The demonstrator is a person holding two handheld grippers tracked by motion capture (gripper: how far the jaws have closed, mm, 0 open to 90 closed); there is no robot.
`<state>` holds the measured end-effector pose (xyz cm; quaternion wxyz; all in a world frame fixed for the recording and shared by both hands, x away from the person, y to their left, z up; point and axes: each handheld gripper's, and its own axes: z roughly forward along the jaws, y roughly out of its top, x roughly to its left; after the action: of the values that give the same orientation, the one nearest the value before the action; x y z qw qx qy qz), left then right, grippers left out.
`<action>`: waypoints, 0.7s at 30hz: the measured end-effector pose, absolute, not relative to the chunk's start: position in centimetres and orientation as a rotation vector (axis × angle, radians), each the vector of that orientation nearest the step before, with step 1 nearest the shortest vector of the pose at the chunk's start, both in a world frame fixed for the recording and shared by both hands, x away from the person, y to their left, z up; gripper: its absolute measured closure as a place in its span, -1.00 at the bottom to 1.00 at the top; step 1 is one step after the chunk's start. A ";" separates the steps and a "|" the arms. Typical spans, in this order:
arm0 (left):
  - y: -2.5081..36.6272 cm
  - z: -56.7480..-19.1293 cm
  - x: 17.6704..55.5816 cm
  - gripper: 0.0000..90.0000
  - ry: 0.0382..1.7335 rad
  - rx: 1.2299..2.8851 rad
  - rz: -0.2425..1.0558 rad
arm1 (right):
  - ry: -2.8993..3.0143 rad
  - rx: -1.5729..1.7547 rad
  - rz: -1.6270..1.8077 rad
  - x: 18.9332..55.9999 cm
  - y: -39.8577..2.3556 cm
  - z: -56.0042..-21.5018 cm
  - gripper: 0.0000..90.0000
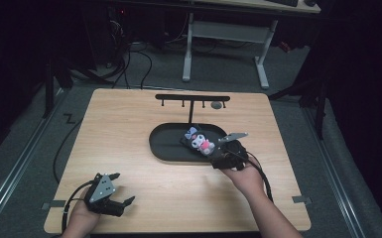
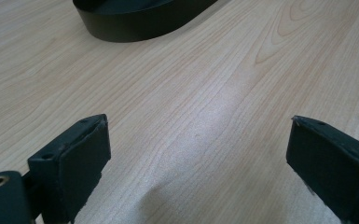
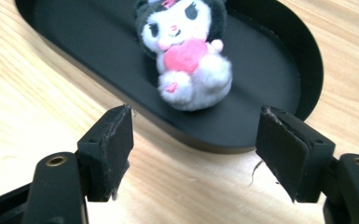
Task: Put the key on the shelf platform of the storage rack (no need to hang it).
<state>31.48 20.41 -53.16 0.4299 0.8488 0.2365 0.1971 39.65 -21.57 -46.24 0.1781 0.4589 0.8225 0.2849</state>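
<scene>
A small black-and-white plush toy (image 1: 201,141) with a pink heart lies in the right part of a black oval tray (image 1: 161,148) at the table's middle. My right gripper (image 1: 217,159) sits just outside the tray's front right rim, pointing at the toy. In the right gripper view its jaws (image 3: 196,144) stand open with nothing between them, the plush toy (image 3: 186,56) a short way ahead inside the tray (image 3: 74,42). My left gripper (image 1: 124,188) rests near the table's front left corner, open over bare wood (image 2: 198,158).
A black rack (image 1: 192,98) with hooks stands behind the tray, and a small grey object (image 1: 217,105) is by its right end. The tray's rim (image 2: 135,23) lies far ahead of the left jaws. A white-legged desk (image 1: 223,34) stands on the floor beyond the table.
</scene>
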 end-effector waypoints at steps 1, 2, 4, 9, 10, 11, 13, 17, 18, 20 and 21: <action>20.4 -53.2 31.4 -0.85 0.589 2.116 0.491 | 2.321 1.291 0.818 39.4 -21.7 -46.3 -0.41; 20.4 -53.1 31.4 -0.85 0.588 2.115 0.491 | 2.309 1.293 0.836 39.0 -21.8 -46.5 -0.42; 20.3 -53.1 31.4 -0.85 0.584 2.118 0.491 | 2.288 1.287 0.863 37.9 -22.1 -46.9 -0.44; 20.3 -53.0 31.3 -0.85 0.582 2.117 0.492 | 2.250 1.284 0.908 36.1 -22.9 -47.8 -0.50; 20.3 -53.0 31.3 -0.85 0.580 2.113 0.496 | 2.238 1.283 0.916 35.7 -23.1 -48.1 -0.50; 20.2 -53.0 31.3 -0.85 0.577 2.109 0.496 | 2.233 1.288 0.927 35.3 -23.3 -48.3 -0.50; 20.2 -52.9 31.2 -0.85 0.574 2.106 0.496 | 2.214 1.301 0.958 34.5 -23.8 -48.8 -0.50; 20.1 -52.9 31.2 -0.85 0.570 2.111 0.497 | 2.178 1.302 0.985 32.9 -24.4 -49.8 -0.50; 20.1 -52.9 31.2 -0.85 0.570 2.109 0.496 | 2.168 1.296 0.991 32.5 -24.4 -50.0 -0.50; 20.1 -52.9 31.2 -0.85 0.569 2.108 0.494 | 2.141 1.284 1.017 31.4 -24.5 -50.4 -0.50; 20.1 -52.9 31.2 -0.85 0.568 2.110 0.493 | 2.125 1.276 1.033 30.9 -24.5 -50.6 -0.50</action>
<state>31.24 20.05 -52.91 0.4358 0.8478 0.2283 0.1980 30.88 -24.53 -50.56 0.2263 0.4629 0.7708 0.3746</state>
